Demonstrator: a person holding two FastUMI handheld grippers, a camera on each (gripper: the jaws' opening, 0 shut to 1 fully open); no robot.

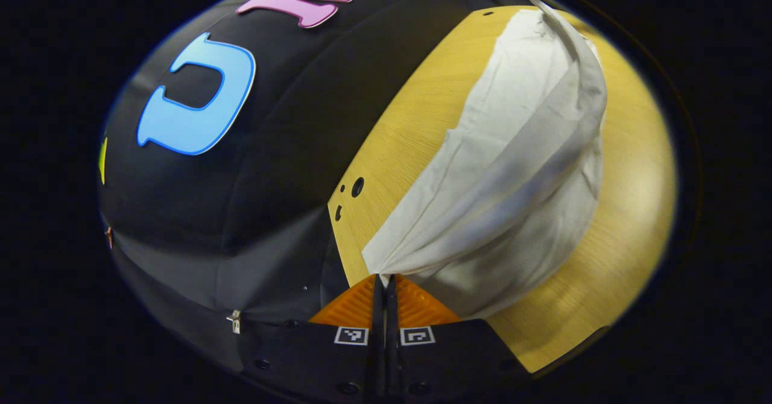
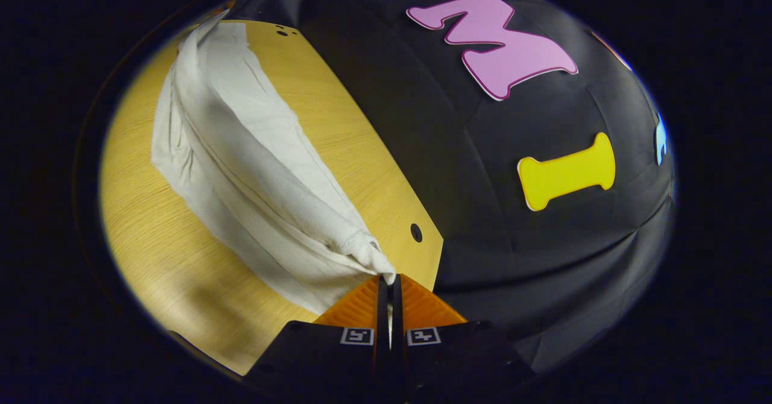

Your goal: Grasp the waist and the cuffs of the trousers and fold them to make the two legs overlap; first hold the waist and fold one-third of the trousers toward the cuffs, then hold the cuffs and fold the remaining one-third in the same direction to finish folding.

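Observation:
The white trousers (image 1: 512,169) stretch across the wooden table (image 1: 410,126), one end pulled up off it in a sagging fold. My left gripper (image 1: 384,278) is shut on a bunched corner of the cloth at its fingertips. In the right gripper view the same trousers (image 2: 253,151) run away to the upper left, and my right gripper (image 2: 389,280) is shut on the gathered, seamed end of the fabric. Which end is the waist and which the cuffs I cannot tell. Both held ends hang above the table near its edge.
The table (image 2: 163,247) has small round holes (image 1: 357,187) near its edge, one hole (image 2: 416,232) close to the right gripper. The black cloth booth wall (image 1: 253,169) stands right behind that edge.

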